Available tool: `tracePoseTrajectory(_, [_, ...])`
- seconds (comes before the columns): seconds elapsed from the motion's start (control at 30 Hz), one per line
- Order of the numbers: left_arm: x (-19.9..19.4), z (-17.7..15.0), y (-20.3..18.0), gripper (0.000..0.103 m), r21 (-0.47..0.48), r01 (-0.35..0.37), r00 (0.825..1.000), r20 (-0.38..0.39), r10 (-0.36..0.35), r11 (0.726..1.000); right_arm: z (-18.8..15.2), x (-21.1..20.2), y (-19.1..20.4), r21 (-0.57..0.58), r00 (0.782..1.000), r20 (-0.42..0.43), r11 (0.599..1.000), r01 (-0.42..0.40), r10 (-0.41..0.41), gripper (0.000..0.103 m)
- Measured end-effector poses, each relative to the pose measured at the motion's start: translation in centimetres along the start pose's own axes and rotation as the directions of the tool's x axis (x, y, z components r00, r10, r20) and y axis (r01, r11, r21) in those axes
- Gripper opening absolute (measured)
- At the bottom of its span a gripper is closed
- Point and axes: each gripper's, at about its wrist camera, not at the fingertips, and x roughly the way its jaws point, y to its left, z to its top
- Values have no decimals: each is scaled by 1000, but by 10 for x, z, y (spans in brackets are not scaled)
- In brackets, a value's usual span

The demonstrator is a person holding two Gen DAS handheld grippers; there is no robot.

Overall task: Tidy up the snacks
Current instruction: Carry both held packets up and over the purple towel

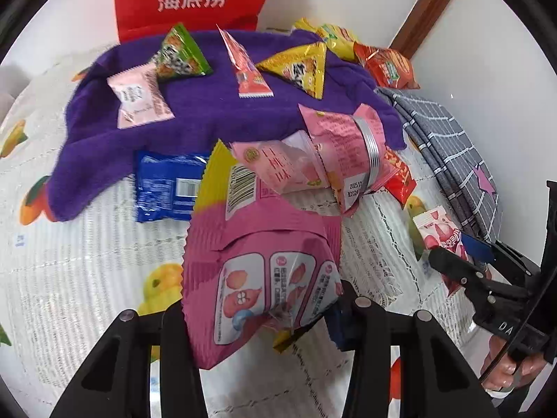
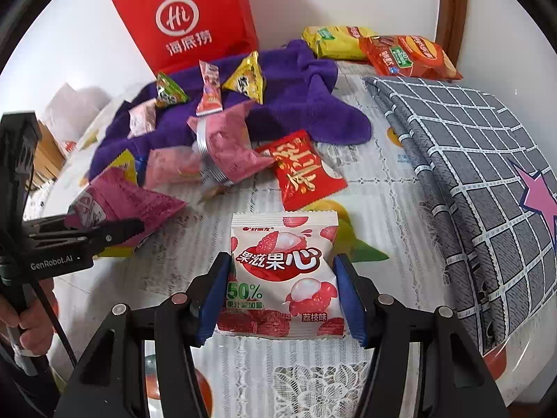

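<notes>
My left gripper [image 1: 264, 317] is shut on a large pink snack bag [image 1: 264, 261] and holds it above the table; the bag also shows in the right wrist view [image 2: 128, 202]. My right gripper [image 2: 282, 296] has its blue pads [image 2: 216, 296] on both sides of a white and red lychee candy packet [image 2: 282, 271] lying on the table; the pads touch its edges. Several small snack packets lie on a purple towel [image 1: 195, 118], with pink packets and a metal-lidded jar [image 1: 369, 153] at its near edge. A red packet [image 2: 306, 170] lies past the lychee packet.
A red paper bag [image 2: 191, 17] stands against the back wall. Yellow [image 2: 334, 41] and orange [image 2: 407, 55] snack bags lie at the back right. A folded grey checked cloth [image 2: 480, 160] lies on the right. A blue packet [image 1: 167, 188] lies by the towel. The table has a lace fruit-print cover [image 1: 87, 261].
</notes>
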Motion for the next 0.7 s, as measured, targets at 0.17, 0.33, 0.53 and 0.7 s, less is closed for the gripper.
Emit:
tracePoseTrajectory(0.17, [-20, -3, 7, 43, -4, -9, 999, 33, 9, 1000, 1, -9, 9, -3, 1000, 14, 1000, -22, 22, 59])
tracePoseTrajectory(0.33, [-37, -4, 13, 43, -20, -33, 997, 66, 34, 999, 2, -19, 20, -18, 999, 27, 999, -45, 46, 59])
tracePoseTrajectory(0.53, [-55, -2, 19, 43, -34, -39, 993, 107, 42, 999, 5, -23, 29, -19, 998, 24, 998, -58, 59, 59])
tracePoseTrajectory(0.7, [-66, 12, 18, 43, -11, -54, 989, 139, 55, 998, 20, -31, 34, -13, 996, 57, 998, -67, 67, 59])
